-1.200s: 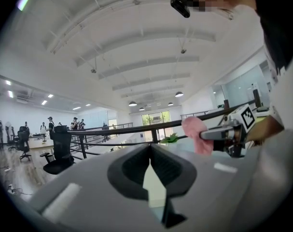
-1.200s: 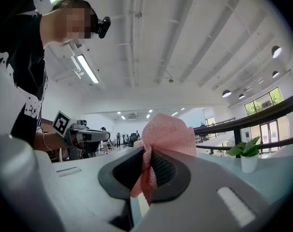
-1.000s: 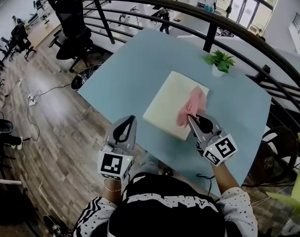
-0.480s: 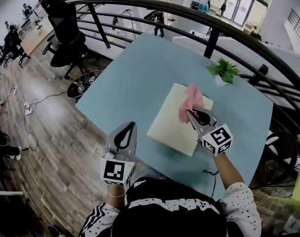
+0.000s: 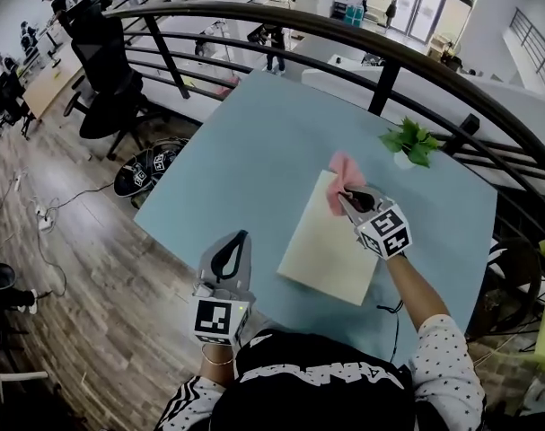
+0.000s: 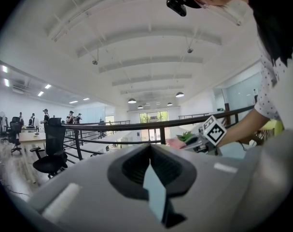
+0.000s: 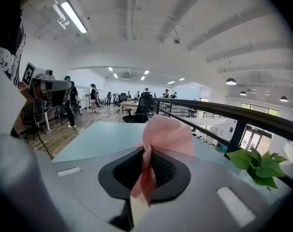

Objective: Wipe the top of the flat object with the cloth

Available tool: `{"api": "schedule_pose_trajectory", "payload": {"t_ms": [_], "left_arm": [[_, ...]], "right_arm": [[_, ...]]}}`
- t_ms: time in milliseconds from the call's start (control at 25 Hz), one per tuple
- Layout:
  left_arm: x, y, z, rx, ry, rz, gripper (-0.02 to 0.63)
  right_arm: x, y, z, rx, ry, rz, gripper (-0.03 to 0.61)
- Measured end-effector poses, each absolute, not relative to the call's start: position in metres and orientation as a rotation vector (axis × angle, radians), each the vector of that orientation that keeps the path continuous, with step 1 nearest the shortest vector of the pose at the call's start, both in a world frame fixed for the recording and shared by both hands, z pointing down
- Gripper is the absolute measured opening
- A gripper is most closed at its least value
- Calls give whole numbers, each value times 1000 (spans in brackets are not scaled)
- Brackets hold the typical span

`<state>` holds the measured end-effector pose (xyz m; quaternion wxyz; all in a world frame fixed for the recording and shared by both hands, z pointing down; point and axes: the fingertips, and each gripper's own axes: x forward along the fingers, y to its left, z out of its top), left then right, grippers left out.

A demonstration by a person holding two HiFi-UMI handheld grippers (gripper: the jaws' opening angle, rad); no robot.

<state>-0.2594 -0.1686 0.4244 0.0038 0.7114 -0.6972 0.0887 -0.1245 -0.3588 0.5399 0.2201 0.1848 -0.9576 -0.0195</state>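
Pale blue table (image 5: 254, 151) fills the middle of the head view, with a curved black railing (image 5: 380, 57) arching over its upper edge. At the upper right of the table stands a small white pot (image 5: 401, 159) holding a leafy green plant (image 5: 408, 139). The leaves cover most of the pot.

A cream board (image 5: 330, 241) lies flat on the table, right of centre. My right gripper (image 5: 346, 197) reaches over the board's upper corner, its jaws pinched tight on a pink cloth (image 5: 344, 173). The cloth bunches up just beyond the fingertips, right at that corner, and some of it hangs out over the blue table. In the right gripper view the cloth (image 7: 163, 134) runs down between the closed jaws and fans out above them.

My left gripper (image 5: 241, 238) sits at the lower left, over the table's near edge and well apart from the board, its jaws pressed together with nothing between them.

The gripper's body covers part of the board's right edge. I cannot tell whether the cloth touches the board's surface. The right gripper view shows no board at all.
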Motion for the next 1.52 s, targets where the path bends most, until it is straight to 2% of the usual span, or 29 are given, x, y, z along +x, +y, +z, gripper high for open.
{"api": "schedule_pose_trajectory", "payload": {"t_ms": [640,1520], "left_arm": [[-307,-237,451,2275,-2071,222,0],[-284,-251,448,2345,-2003,207,0]], "right_arm": [[-154,-437,628,528,-2316,-137,26],[-161,-396,642,433,-2265,-158,11]]}}
